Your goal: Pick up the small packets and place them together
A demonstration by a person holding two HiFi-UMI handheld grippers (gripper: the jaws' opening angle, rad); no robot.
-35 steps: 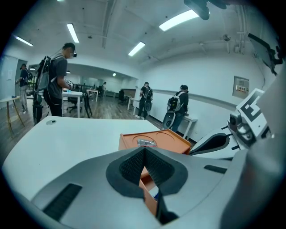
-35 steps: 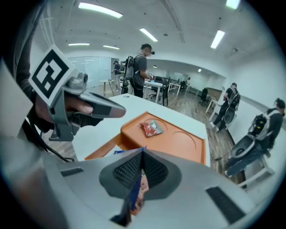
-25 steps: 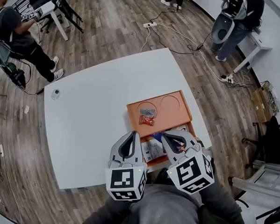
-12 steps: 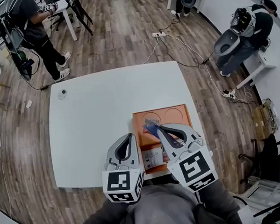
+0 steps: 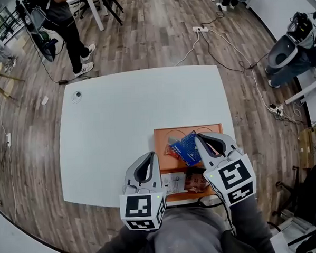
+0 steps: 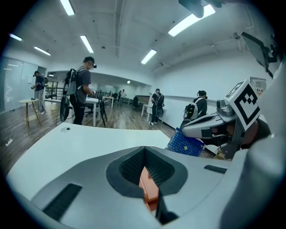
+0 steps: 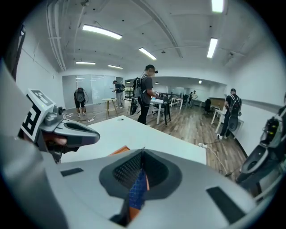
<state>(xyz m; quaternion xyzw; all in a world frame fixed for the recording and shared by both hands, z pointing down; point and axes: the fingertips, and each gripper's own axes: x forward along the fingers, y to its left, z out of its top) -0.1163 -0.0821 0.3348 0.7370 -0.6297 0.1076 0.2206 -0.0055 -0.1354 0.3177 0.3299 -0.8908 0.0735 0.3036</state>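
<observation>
My right gripper is shut on a blue patterned packet, which hangs over the far half of the orange tray. In the right gripper view the blue packet is pinched between the jaws. A red packet peeks out from under the blue one. The near compartment holds a white packet and a brown packet. My left gripper is shut and holds nothing, at the tray's left edge. The left gripper view shows the blue packet in the right gripper.
The tray sits near the front right of a white table. A small round object lies at the table's far left corner. People stand around the room, and cables run over the wooden floor beyond the table.
My right gripper has moved away from me with the blue packet, from the tray's near compartment to over its far half. The left gripper has barely shifted.
</observation>
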